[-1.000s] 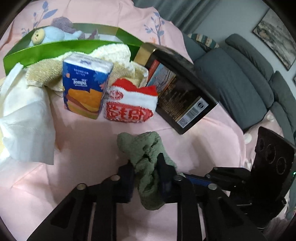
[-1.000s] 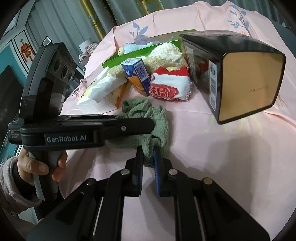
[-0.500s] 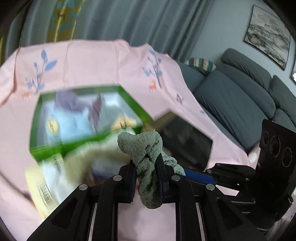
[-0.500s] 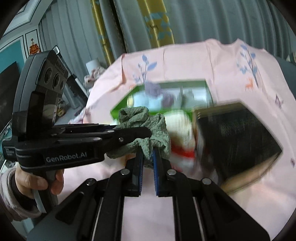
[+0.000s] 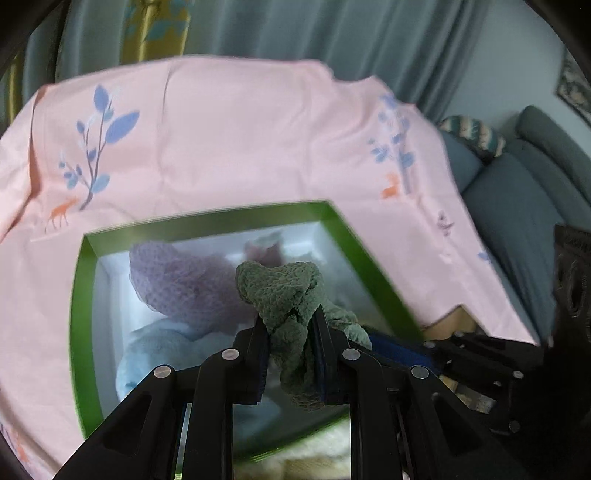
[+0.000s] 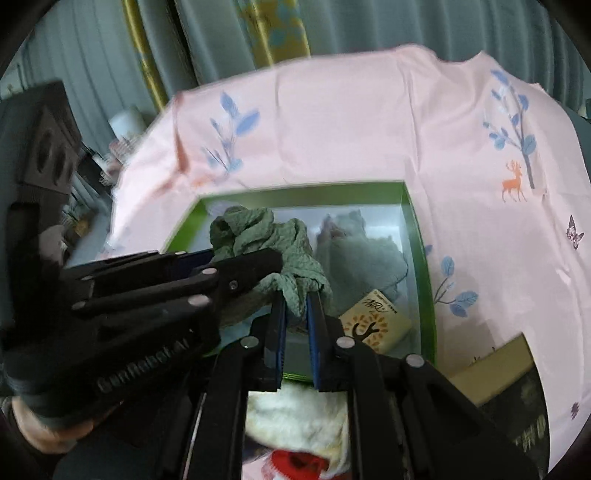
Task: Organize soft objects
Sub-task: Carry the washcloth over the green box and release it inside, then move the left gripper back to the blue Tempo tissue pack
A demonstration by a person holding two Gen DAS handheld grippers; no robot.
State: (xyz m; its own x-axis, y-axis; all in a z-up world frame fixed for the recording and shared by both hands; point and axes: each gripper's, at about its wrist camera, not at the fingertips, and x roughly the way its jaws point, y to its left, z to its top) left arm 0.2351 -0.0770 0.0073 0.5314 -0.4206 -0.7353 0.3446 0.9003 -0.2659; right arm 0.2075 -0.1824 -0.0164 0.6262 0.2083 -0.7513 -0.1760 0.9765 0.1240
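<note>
Hanging between both claws, a green knitted cloth point(image 5: 286, 295) sits bunched above the open green-rimmed box point(image 5: 79, 317). Left gripper point(image 5: 290, 354): cloth runs down between its two fingers, a fold bulging above the tips and a tail drooping below them; jaws easing apart, yet the pads look pressed to the fabric on both sides. Right gripper point(image 6: 295, 325): pinches one corner of the same cloth point(image 6: 266, 240) right at its fingertips, jaws likewise opening, fabric between them. In the right wrist view the left gripper comes in from the left edge, its finger point(image 6: 243, 273) lying across the cloth, a hand point(image 6: 48, 424) on its grip at the lower left.

Inside the box: a purple knitted piece point(image 5: 177, 280) at the back, a pale blue plush item point(image 5: 155, 350) nearer; the right wrist view adds a grey-green cloth point(image 6: 362, 254) and a cream packet point(image 6: 376, 321) with a tree print in the near right corner.

Box rests on a pink tablecloth point(image 5: 236, 129) printed with blue sprigs and orange deer. Just in front of the box, a cream fluffy towel point(image 6: 295, 417); a dark box point(image 6: 513, 376) at the right edge. Beyond: grey-blue curtains point(image 5: 332, 26) with a yellow panel, a grey sofa point(image 5: 517, 206) at right. Both views blurred.
</note>
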